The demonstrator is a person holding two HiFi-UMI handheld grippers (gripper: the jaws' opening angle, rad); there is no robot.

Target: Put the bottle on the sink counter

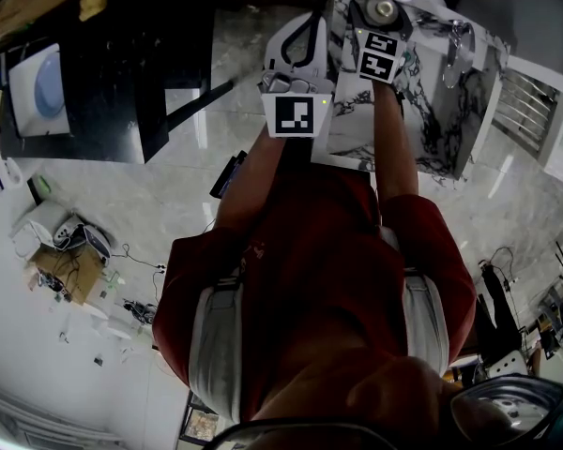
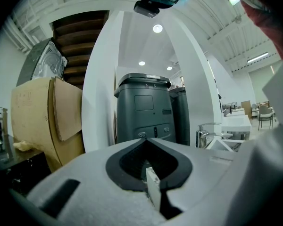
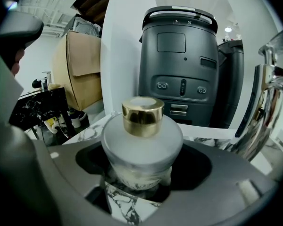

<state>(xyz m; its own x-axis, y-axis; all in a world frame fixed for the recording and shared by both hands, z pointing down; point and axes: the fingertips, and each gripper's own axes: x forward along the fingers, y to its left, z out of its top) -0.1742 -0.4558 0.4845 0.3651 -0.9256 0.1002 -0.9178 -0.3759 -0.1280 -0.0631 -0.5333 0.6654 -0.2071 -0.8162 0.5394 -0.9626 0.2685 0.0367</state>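
Right gripper [image 3: 142, 173] slack around the bottle [image 3: 142, 142], dark gap on either side. Bottle stands upright on the marble sink counter [image 3: 125, 210], axis vertical, tap [image 3: 269, 102] at its right. Left gripper [image 2: 145, 140] clenched, empty. Exit likely straight back along the jaws

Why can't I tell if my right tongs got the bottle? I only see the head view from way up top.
Observer: In the right gripper view, a frosted bottle with a gold cap stands between the right tongs.
Operator: Are they squeezing it?
Observer: No. The tongs are open, and there is a dark gap on each side of the bottle.
Operator: What about my other tongs?
Observer: The left gripper view shows the left tongs shut, tips together.
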